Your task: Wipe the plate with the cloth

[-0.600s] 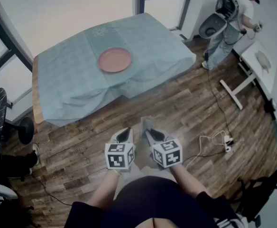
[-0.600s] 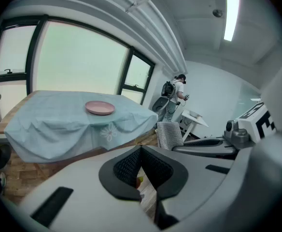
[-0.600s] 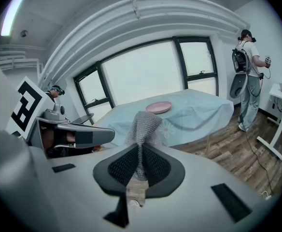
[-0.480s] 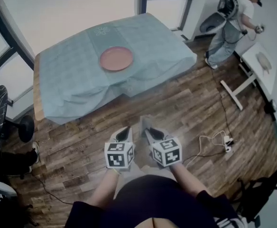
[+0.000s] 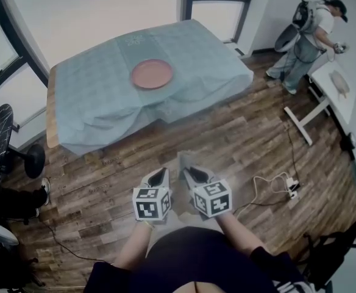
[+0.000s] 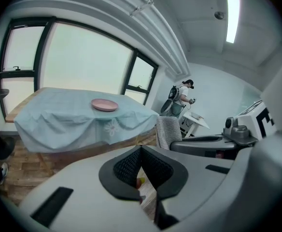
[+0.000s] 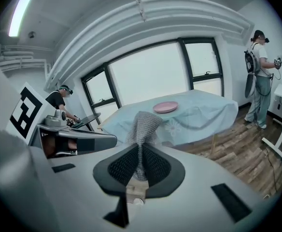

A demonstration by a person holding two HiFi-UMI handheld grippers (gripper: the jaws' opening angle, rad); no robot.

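Head view: a person stands on a wooden plank floor point(image 5: 239, 139) holding both tools low in front of the body, each topped by a marker cube. The left gripper point(image 5: 160, 177) and right gripper point(image 5: 194, 176) sit side by side, close but apart, both aimed at a table under a pale blue cover point(image 5: 92, 102). The pink plate point(image 5: 152, 74) lies near the middle of that cover, well apart from both grippers. A second person point(image 5: 315, 32) stands at the far right by a white table point(image 5: 339, 84). Left gripper view: the left gripper's point(image 6: 141, 151) dark meshed jaws are pressed together with nothing between them. The plate point(image 6: 105, 105) rests on the covered table ahead, and the grey knitted cloth point(image 6: 169, 131) stands up just to the right. Right gripper view: the right gripper point(image 7: 140, 164) pinches the cloth point(image 7: 143, 127), which rises upright from its closed jaws, with the plate point(image 7: 165, 107) beyond it on the table.
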